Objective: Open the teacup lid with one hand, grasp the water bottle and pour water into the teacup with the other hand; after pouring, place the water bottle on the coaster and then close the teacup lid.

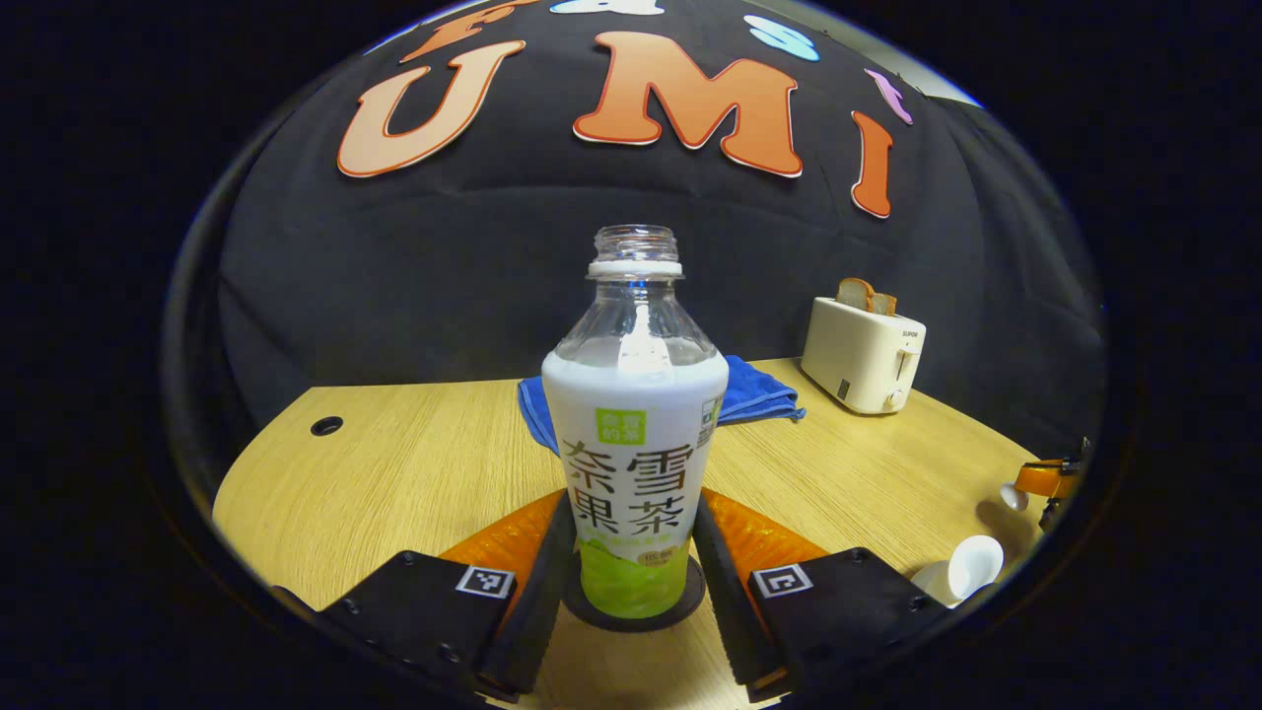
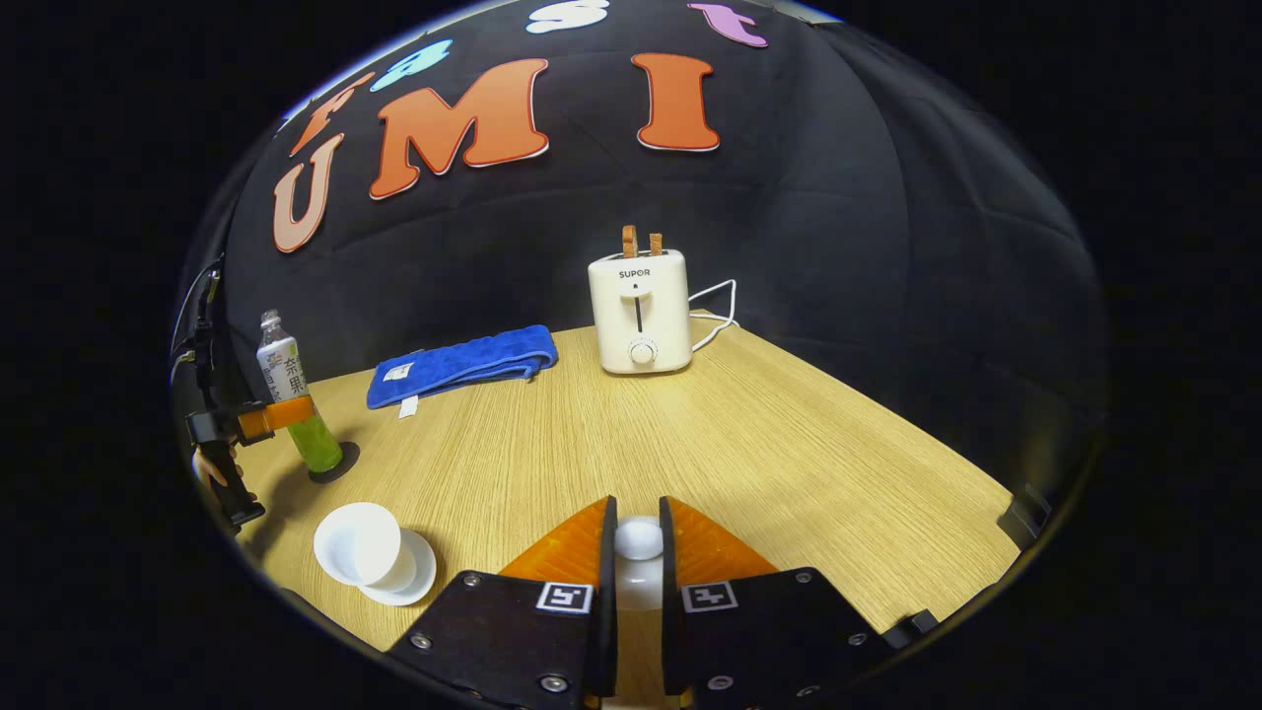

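The left hand-held gripper (image 1: 636,577) is held level, its fingers on both sides of the uncapped water bottle (image 1: 636,434); I cannot tell whether they press on it. The bottle stands upright on a round dark coaster (image 1: 680,606) near the tabletop's (image 1: 414,463) front edge. The right hand-held gripper (image 2: 638,552) is clamped on the knob of the white teacup lid (image 2: 639,540). The right gripper view shows the open white teacup (image 2: 360,542) on its saucer (image 2: 419,577), a folded blue towel (image 2: 463,363) and a cream toaster (image 2: 639,311) towards the far edge.
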### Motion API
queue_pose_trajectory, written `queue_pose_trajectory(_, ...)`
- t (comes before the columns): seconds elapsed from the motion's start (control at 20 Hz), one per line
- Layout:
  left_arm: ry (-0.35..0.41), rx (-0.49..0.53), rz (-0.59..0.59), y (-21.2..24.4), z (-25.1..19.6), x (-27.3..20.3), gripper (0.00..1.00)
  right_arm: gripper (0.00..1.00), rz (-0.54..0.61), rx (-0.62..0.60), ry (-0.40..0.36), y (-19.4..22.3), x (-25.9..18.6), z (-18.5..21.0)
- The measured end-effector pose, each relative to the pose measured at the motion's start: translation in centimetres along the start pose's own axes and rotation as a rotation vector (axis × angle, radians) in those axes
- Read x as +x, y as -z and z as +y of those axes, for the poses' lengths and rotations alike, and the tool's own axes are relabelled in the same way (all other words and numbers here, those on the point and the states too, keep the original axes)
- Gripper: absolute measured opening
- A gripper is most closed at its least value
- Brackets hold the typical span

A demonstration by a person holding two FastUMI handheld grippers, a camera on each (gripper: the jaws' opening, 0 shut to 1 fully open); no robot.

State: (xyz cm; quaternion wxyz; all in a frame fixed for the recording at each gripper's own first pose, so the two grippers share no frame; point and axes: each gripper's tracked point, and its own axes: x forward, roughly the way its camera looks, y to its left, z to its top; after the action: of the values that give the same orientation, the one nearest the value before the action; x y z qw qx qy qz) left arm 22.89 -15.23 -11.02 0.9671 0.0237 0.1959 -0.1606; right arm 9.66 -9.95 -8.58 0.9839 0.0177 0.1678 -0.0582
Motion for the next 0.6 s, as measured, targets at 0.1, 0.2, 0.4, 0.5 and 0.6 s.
queue_pose_trajectory(0.1, -0.003, 0.012, 0.001, 0.2, -0.2, -0.2, 0.72, 0.18, 0.0, 0.004, 0.0, -0.1, 0.0, 0.0)
queue_pose_trajectory(0.2, -0.006, 0.03, 0.001, 0.2, -0.3, -0.4, 0.75, 0.18, -0.008, 0.007, 0.001, -0.3, -0.2, 0.0)
queue_pose_trajectory(0.4, -0.015, 0.021, 0.007, 0.8, -0.3, -1.1, 0.79, 0.18, -0.031, 0.009, -0.005, -1.0, -0.8, 0.2)
queue_pose_trajectory(0.5, -0.027, 0.016, 0.009, 1.2, -0.2, -1.9, 0.86, 0.19, -0.047, 0.007, -0.016, -1.4, -1.2, 0.5)
queue_pose_trajectory(0.6, -0.057, 0.011, -0.013, 1.2, 0.2, -3.5, 0.93, 0.19, -0.064, 0.0, -0.028, -1.9, -1.6, 1.2)
